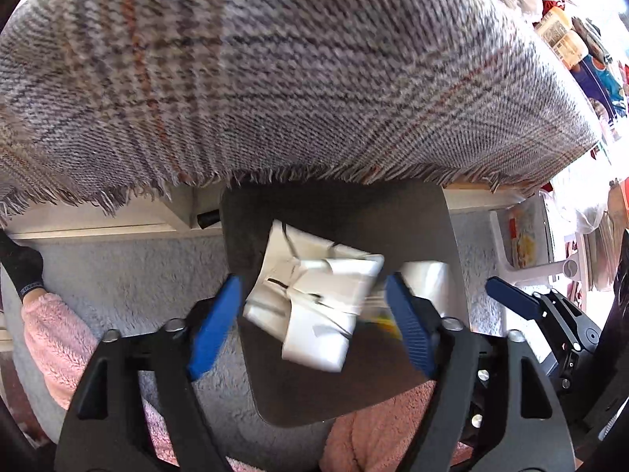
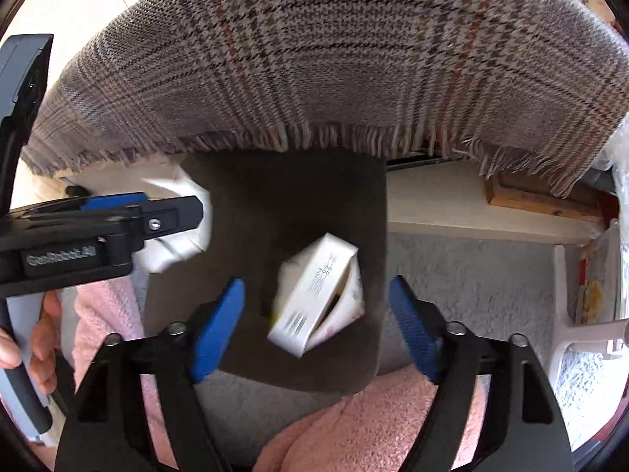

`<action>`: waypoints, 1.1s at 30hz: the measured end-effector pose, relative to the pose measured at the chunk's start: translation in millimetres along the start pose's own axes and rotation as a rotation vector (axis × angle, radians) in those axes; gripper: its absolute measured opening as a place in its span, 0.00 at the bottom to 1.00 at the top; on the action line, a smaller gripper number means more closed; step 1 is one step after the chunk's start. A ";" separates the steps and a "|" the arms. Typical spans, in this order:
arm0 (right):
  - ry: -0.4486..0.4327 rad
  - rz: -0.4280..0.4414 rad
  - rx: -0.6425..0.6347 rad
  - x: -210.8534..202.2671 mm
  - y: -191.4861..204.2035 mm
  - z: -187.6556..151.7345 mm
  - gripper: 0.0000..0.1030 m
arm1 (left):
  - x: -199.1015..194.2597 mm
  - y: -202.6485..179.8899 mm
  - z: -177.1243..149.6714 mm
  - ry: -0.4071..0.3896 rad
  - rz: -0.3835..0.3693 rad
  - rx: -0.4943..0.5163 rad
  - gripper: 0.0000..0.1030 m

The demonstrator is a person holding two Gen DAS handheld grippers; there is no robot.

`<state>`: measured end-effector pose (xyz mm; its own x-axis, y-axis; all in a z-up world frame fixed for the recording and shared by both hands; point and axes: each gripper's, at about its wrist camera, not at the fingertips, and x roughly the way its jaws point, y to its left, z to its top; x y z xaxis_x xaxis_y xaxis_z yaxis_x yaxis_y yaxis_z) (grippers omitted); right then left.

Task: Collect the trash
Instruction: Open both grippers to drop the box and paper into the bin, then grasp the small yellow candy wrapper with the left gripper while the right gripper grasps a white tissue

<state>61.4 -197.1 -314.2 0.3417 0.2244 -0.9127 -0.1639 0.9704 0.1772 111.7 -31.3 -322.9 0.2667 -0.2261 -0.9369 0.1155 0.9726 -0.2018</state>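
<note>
Holding both jaws wide, I am reporting that neither hand-held gripper is gripping anything. Between the spread blue fingers of the left hand-held gripper [image 1: 312,326] a crumpled white wrapper [image 1: 314,295] is showing blurred and clear of both pads, seemingly dropping; whether it is resting on anything yet I cannot tell. Between the fingers of the right hand-held gripper [image 2: 314,328] a white carton [image 2: 316,295], open at one end, is likewise sitting free of the pads and blurred.

Both items are lying over a dark rounded-square receptacle [image 1: 424,220], which I am judging to be the trash bin's opening or a flat pad; which one, the views are not settling. If it is the bin, I am judging these two pieces as being deposited now. What trash is remaining elsewhere is not showing here.

Both hand-held grippers are pointing steeply downward, side by side above the receptacle. Beyond it, a fringed plaid cloth [image 1: 275,78] is draping over a worktop edge, above grey carpet [image 1: 118,275]. A pink fleece sleeve [image 1: 59,334] is showing at the lower edge.
</note>
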 end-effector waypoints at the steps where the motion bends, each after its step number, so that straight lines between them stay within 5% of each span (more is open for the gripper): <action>1: 0.000 -0.012 -0.007 -2.0 0.2 -0.8 0.79 | -2.4 0.3 -0.7 -0.008 0.003 -0.002 0.79; 8: -0.066 -0.094 -0.005 -35.3 -9.6 -3.4 0.95 | -41.8 2.7 -8.3 -0.085 0.005 -0.017 0.92; 21: -0.217 -0.044 0.135 -121.4 -45.3 25.0 0.96 | -127.1 2.9 -9.9 -0.232 0.025 0.009 0.92; 33: -0.300 -0.053 0.143 -153.4 -61.4 99.6 0.96 | -141.5 -26.5 52.5 -0.267 0.037 0.081 0.92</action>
<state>111.3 -282.2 -148.4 0.6070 0.1683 -0.7766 -0.0138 0.9794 0.2015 121.2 -27.9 -170.0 0.5135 -0.2073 -0.8327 0.1744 0.9753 -0.1352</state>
